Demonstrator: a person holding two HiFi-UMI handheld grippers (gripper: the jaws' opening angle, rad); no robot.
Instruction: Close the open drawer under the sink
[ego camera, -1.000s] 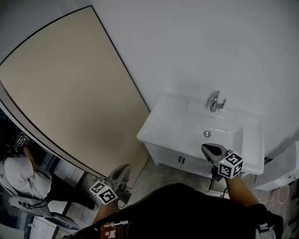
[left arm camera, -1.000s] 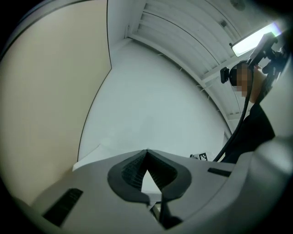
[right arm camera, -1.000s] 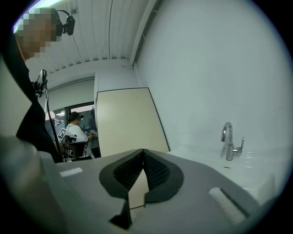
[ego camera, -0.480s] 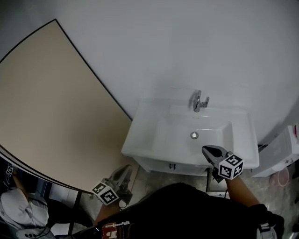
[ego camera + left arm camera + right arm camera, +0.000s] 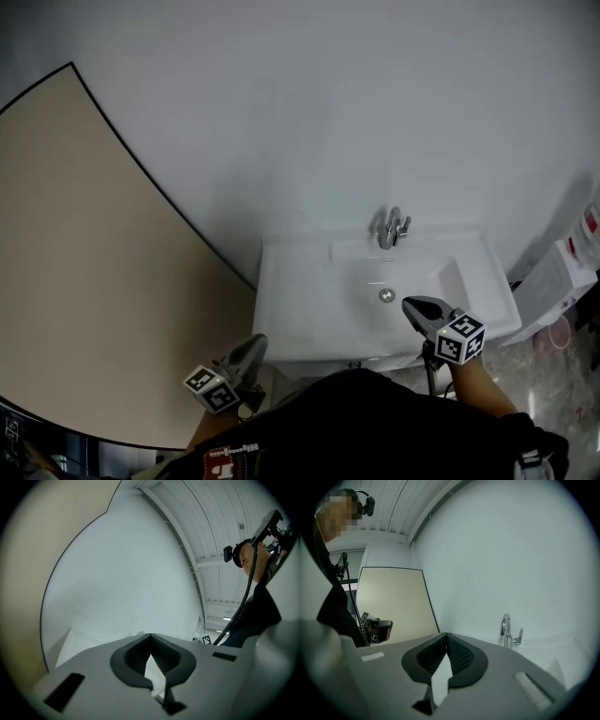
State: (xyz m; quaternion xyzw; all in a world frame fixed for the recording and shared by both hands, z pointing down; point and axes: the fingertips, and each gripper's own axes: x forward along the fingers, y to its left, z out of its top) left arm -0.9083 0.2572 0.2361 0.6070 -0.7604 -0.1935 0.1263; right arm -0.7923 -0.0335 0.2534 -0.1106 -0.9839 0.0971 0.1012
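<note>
I log white sink [image 5: 309, 291], shiny silver faucet [image 5: 392, 228], pale grey-white wall [image 5: 328, 112], beige panel [image 5: 75, 262] with thin black edge, left gripper [image 5: 253, 345] and right gripper [image 5: 411, 305] grey with black ribbed pads [image 5: 133, 656], black-and-white square markers on their cubes [image 5: 209, 388], person's top [image 5: 356, 422] black.

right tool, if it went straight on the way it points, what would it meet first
Probably the white wall behind the sink, left of the faucet; the shut right tool has nothing nearer in line. Depth is unclear.
</note>
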